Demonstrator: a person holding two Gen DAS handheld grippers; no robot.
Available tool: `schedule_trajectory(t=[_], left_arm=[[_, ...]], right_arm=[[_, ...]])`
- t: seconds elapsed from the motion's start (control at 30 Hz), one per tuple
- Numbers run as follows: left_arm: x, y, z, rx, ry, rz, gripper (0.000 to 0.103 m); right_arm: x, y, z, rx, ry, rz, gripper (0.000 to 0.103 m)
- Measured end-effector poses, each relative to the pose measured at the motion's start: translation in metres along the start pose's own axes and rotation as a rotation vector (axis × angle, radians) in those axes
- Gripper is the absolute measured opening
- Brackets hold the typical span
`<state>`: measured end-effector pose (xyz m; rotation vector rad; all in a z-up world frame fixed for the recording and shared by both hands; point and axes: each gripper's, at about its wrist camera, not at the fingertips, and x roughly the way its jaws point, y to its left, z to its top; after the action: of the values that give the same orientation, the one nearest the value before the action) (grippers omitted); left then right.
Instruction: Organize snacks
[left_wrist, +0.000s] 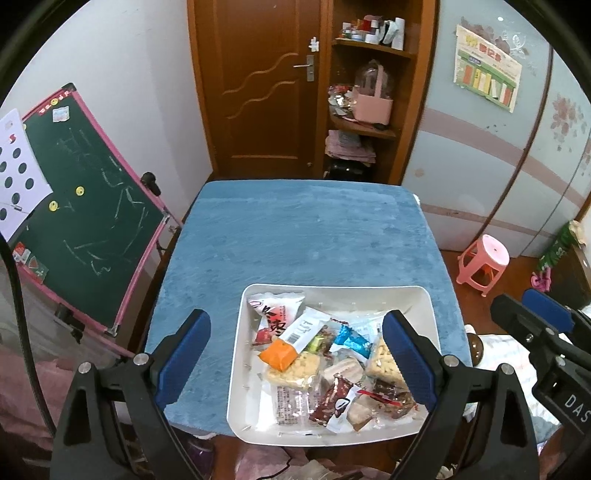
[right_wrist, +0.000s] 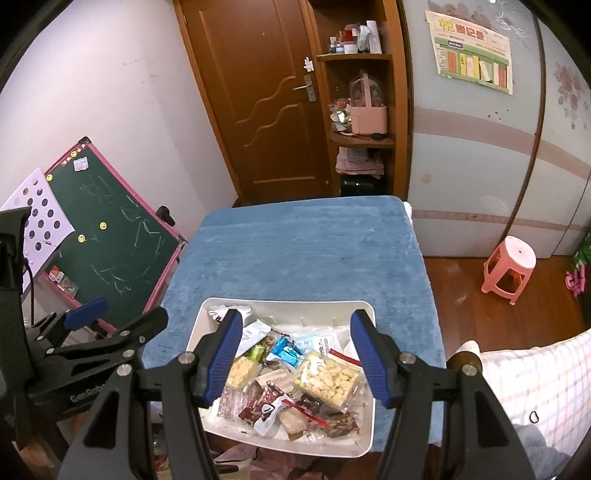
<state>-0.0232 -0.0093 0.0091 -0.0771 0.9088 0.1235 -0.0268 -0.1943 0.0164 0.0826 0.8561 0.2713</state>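
Item: white tray (left_wrist: 413, 295), set at the near edge of a table covered in blue cloth (left_wrist: 295, 229). Contents: wrapped snacks in a loose, overlapping heap, among them an orange packet (left_wrist: 279, 355), a blue foil packet (left_wrist: 351, 341), a clear pack of puffed pieces (right_wrist: 327, 377), a dark red sachet (left_wrist: 330, 402) and a red-printed white packet (left_wrist: 275, 308). The cloth beyond the tray is seen bare.

Stage: all snacks are found inside the tray. The scene is judged to fit either a heap waiting to be sorted or one already gathered in; which is meant cannot be settled.

Handling note: if a piece is to be taken, a top-lying one with a free edge is best chosen, so that neighbours are not dragged. Soft wrappers are judged likely to slip or crumple under a hard pinch.

Left gripper (left_wrist: 295, 358): held above the tray's left part, fingers spread wide, nothing between them, no contact seen.

Right gripper (right_wrist: 295, 362): held above the tray's middle, likewise spread wide and empty, no contact seen.
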Motion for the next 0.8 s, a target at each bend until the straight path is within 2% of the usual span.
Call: schedule_trajectory(t=[0.33,0.8], left_arm=[[0.005,-0.011,-0.003,0.03,0.016,0.018,0.094],[0.014,-0.016,-0.005,0.046,0.039,0.015,0.094]], right_arm=[[0.007,0.006,-0.004,-0.039,0.028,0.003,0.061],[0.015,0.003,-0.005,-0.025,0.056,0.001,0.061]])
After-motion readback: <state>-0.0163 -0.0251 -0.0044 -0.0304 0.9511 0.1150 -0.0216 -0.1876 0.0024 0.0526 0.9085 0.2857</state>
